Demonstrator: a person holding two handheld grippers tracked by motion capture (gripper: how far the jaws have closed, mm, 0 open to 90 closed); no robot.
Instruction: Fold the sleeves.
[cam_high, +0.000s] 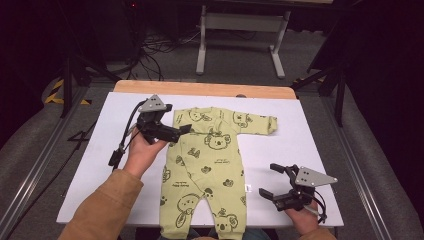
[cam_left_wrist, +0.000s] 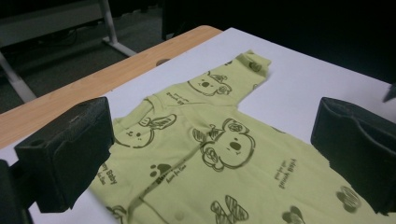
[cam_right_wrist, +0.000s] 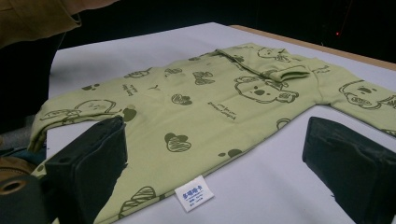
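A white sheet (cam_high: 120, 150) covers most of the table, and a strip of bare wooden edge (cam_high: 200, 89) shows along the far side. Beyond it the room is dark, with a grey floor, a tangle of cables (cam_high: 155, 47) and the pale legs of another table frame (cam_high: 242, 35) standing well back. Spread flat on the sheet is a light green baby romper (cam_high: 210, 160) printed with koalas and hearts, its neck toward the far edge and its legs reaching the near edge. One sleeve (cam_high: 257, 122) lies stretched out to the right; the sleeve on the other side is folded in over the chest. A small white care label (cam_right_wrist: 194, 193) sticks out from the romper's side seam, lying on the sheet. The left gripper (cam_high: 175, 131) is held in a hand with a tan sleeve (cam_high: 105, 205) behind it, reaching in over the folded shoulder of the romper; its jaws stand wide apart with nothing between them but the garment below. The right gripper (cam_high: 272, 181) sits low near the table's front right corner, just beside the romper's leg, pointing in toward it, its jaws likewise spread wide and empty.
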